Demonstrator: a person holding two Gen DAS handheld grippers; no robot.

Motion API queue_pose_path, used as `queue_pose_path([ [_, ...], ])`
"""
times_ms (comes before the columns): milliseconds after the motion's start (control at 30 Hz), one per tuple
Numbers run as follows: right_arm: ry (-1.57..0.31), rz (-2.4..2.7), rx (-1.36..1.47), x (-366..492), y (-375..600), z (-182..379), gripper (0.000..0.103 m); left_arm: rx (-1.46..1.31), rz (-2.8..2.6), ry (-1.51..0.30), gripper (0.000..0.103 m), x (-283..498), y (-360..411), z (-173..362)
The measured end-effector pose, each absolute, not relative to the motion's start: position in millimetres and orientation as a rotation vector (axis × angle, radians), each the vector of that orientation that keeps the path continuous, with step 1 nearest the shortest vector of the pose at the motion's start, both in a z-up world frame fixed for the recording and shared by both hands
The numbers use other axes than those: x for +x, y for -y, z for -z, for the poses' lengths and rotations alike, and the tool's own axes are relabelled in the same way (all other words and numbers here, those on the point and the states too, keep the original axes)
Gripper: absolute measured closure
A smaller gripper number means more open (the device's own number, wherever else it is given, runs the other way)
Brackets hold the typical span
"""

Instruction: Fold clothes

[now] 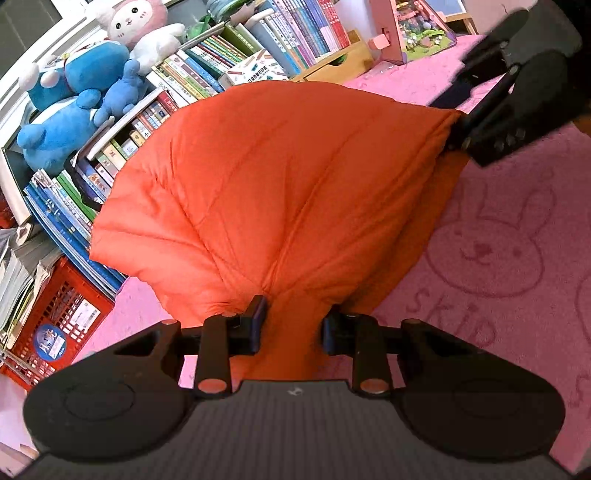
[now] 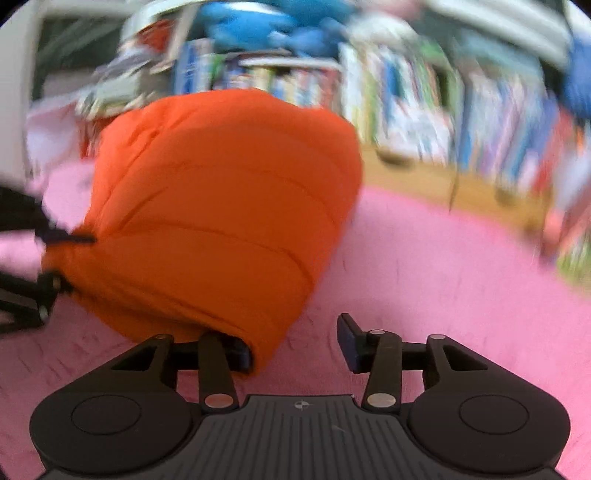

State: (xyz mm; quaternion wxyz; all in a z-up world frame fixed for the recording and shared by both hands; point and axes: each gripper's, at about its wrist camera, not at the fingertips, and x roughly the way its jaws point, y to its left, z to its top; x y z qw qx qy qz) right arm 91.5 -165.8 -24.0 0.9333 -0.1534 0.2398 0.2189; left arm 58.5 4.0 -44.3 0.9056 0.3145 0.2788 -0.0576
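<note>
An orange quilted garment lies bunched on a pink rabbit-print blanket. In the left wrist view my left gripper is shut on a gathered fold of its near edge, with cloth filling the gap between the pads. My right gripper sits at the garment's far right corner. In the blurred right wrist view the garment rests against the left finger of my right gripper, which is open. Bare blanket shows between the cloth and the right finger. My left gripper pinches the garment at the left edge.
Rows of books and blue and white plush toys line the far side. A red plastic crate stands at the left. A wooden box and a pink toy house stand at the back.
</note>
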Motion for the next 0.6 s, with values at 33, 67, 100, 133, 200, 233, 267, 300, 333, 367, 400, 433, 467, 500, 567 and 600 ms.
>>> queue_pose_path([
  [33, -0.467, -0.449, -0.354, 89, 157, 25, 0.059, 0.649, 0.115, -0.574, 0.076, 58, -4, 45],
  [67, -0.444, -0.451, -0.393, 87, 147, 25, 0.059, 0.649, 0.112, -0.572, 0.076, 58, -4, 45],
  [100, -0.422, -0.452, -0.431, 85, 138, 26, 0.059, 0.649, 0.108, -0.570, 0.076, 57, -3, 46],
  [133, -0.421, -0.446, -0.432, 87, 135, 27, 0.059, 0.646, 0.106, -0.569, 0.076, 57, -4, 46],
  [200, -0.429, -0.426, -0.422, 92, 134, 28, 0.059, 0.643, 0.109, -0.566, 0.076, 57, -4, 46],
  [233, -0.438, -0.414, -0.413, 95, 136, 28, 0.059, 0.641, 0.110, -0.564, 0.076, 57, -5, 46],
  [267, -0.451, -0.414, -0.393, 96, 142, 28, 0.059, 0.643, 0.111, -0.561, 0.076, 57, -4, 47],
  [300, -0.464, -0.414, -0.374, 97, 149, 28, 0.059, 0.644, 0.112, -0.559, 0.076, 56, -4, 47],
  [333, -0.476, -0.415, -0.356, 98, 155, 28, 0.059, 0.646, 0.113, -0.556, 0.076, 56, -3, 47],
  [367, -0.476, -0.417, -0.350, 96, 159, 28, 0.059, 0.648, 0.114, -0.553, 0.076, 55, -3, 48],
  [400, -0.479, -0.418, -0.352, 95, 161, 28, 0.059, 0.648, 0.115, -0.552, 0.076, 55, -3, 48],
  [433, -0.478, -0.417, -0.355, 93, 162, 28, 0.059, 0.647, 0.116, -0.551, 0.076, 55, -3, 48],
  [467, -0.477, -0.415, -0.359, 91, 162, 28, 0.059, 0.647, 0.116, -0.550, 0.076, 54, -3, 48],
  [500, -0.478, -0.413, -0.360, 90, 162, 28, 0.059, 0.647, 0.118, -0.550, 0.076, 54, -3, 48],
  [567, -0.481, -0.413, -0.361, 88, 163, 29, 0.059, 0.654, 0.132, -0.552, 0.076, 54, -4, 46],
  [600, -0.483, -0.415, -0.360, 88, 163, 28, 0.059, 0.656, 0.140, -0.556, 0.075, 53, -6, 45],
])
